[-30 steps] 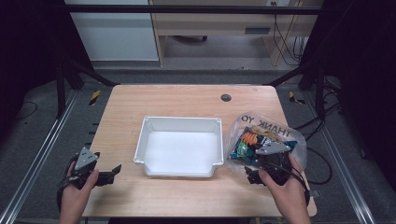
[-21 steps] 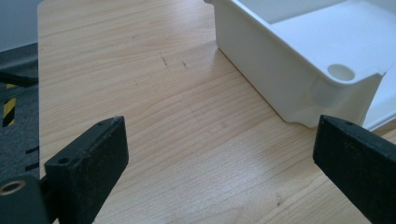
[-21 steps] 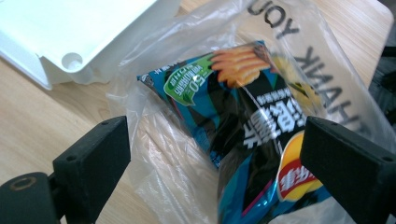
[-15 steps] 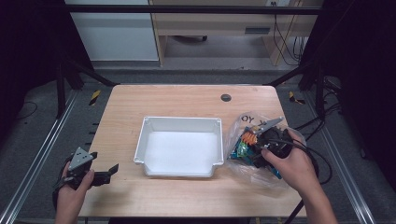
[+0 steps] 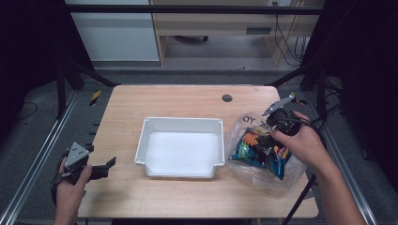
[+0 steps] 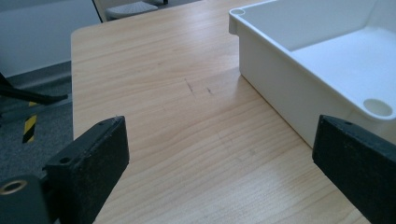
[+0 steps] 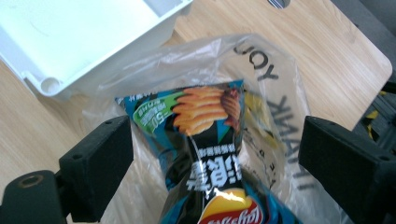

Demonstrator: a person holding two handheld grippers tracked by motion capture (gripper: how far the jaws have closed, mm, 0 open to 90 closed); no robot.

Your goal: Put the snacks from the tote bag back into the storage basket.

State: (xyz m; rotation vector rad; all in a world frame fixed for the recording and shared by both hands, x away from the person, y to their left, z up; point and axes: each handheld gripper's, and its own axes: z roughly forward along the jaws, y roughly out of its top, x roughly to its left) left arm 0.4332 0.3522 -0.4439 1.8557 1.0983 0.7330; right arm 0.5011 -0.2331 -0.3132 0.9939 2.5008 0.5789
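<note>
My right tool (image 7: 215,154) hangs over the chip bag (image 7: 210,154), jaws spread wide to either side of it and gripping nothing. The chip bag lies inside a clear plastic bag (image 5: 248,123) on the right part of the table (image 5: 187,98), just beside the white bin (image 5: 180,123), which has nothing in it. My left tool (image 6: 219,163) rests low at the table's near left corner, jaws wide apart and empty, looking along the bare wood towards the bin's wall.

What worries me most is the clear film. It drapes over and around the chip bag, so closing the jaws may pinch plastic alone, or plastic and chips together, and a lift would drag the whole carrier along. The foil is also glossy and puffed, so I judge a squeeze across its middle could slip or crush the contents. Nothing holds the plastic bag down; my left tool is well apart from it.

From the high view, the chip bag's long axis runs diagonally, one end up and left near the bin's far right corner, the other towards the near right edge. In the right gripper view, it runs away from the camera between the jaws, its crimped end farthest off.
</note>
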